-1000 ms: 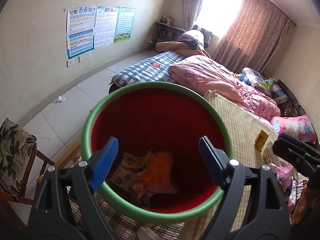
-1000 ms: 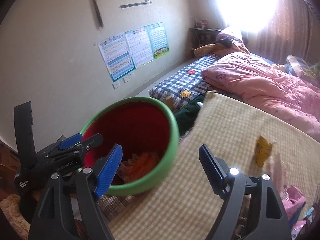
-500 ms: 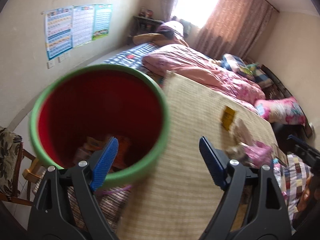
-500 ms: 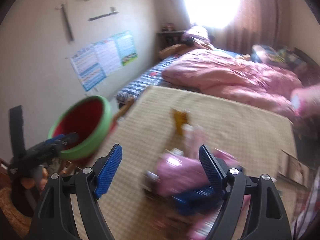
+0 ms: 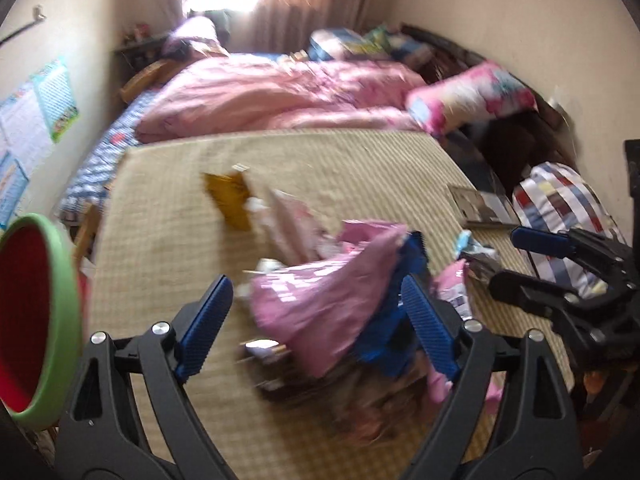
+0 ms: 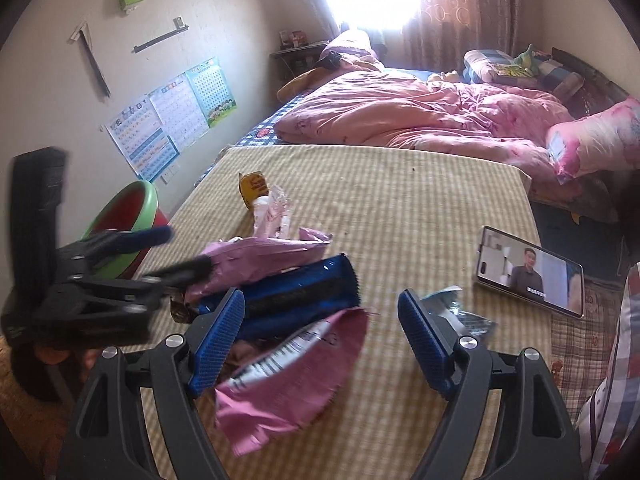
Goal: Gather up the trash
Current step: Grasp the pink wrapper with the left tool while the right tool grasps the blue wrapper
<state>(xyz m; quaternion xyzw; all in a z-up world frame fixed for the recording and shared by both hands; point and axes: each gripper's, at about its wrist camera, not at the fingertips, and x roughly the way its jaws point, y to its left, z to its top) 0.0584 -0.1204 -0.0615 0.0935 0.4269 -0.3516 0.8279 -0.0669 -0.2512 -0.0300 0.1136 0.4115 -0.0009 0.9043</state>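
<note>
Left tool (image 5: 316, 322): two black plastic arms, each with triangular cut-outs in the frame. Fingers (image 5: 204, 322) faced with blue ribbed pads. Round silver screw heads sit at the pivots, two visible per arm. Seen side-on from the right wrist view, its body (image 6: 92, 292) is black with a flat black strap or plate rising behind it; image blurred there.

Right tool (image 6: 320, 340): same build, black arms, blue ribbed pads (image 6: 218, 338), silver screws near each pad base and further out. Faint moulded lettering on the lower frame, unreadable.
</note>
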